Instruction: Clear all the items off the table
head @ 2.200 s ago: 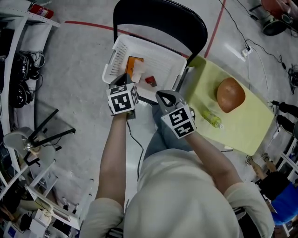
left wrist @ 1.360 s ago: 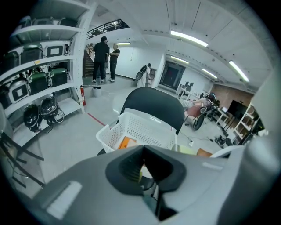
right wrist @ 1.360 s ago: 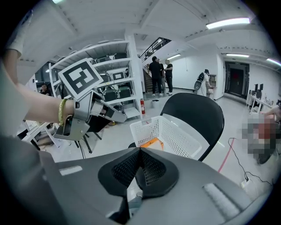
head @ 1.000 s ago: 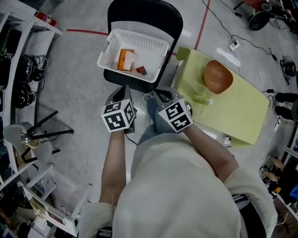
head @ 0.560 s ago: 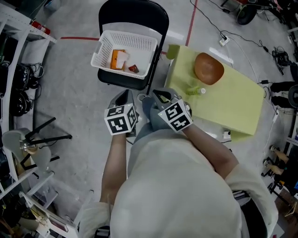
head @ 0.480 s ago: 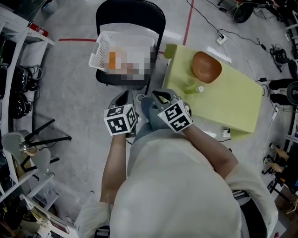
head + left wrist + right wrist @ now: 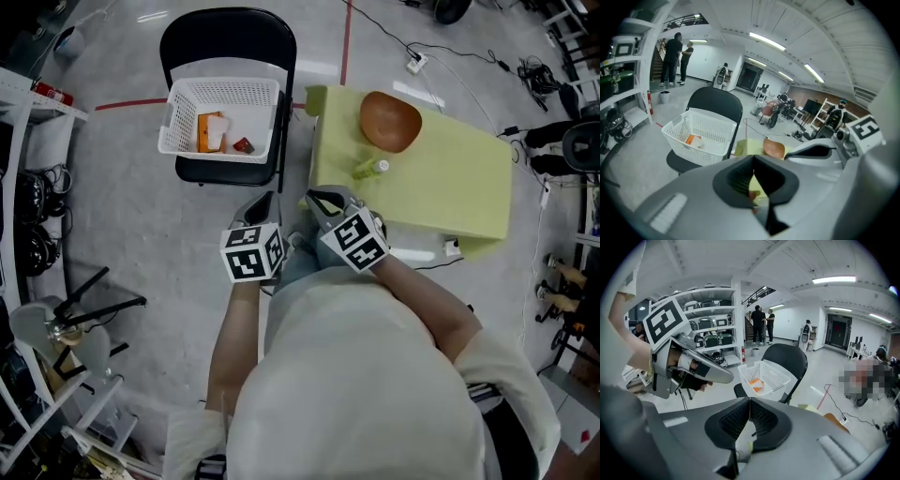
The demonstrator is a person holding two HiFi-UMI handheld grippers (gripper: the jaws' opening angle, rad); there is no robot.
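My left jaws: the left gripper (image 7: 753,158) is clenched, pads meeting edge to edge, with nothing caught between them.
My right jaws: the right gripper (image 7: 749,400) is likewise clamped tight and empty.
How I hold them: side by side in front of my body, both tilted downward, tips close together but not touching; each one shows at the edge of the other's view.
Bottle: the green bottle (image 7: 369,168) lies on its side on the table (image 7: 450,187), near the edge that faces me, just beyond my right jaws and well apart from them.
Bowl: the brown bowl (image 7: 390,121) sits upright on the same table, just past the bottle.
Basket: the white basket (image 7: 178,131) rests on the seat of a black chair (image 7: 225,37) just left of the table, ahead of my left jaws.
In the basket: an orange packet (image 7: 208,131) beside something white, and a small red item (image 7: 243,145) lying apart from them.
Further off: grey floor, shelving at my left, and two people (image 7: 672,56) standing far back in the room.
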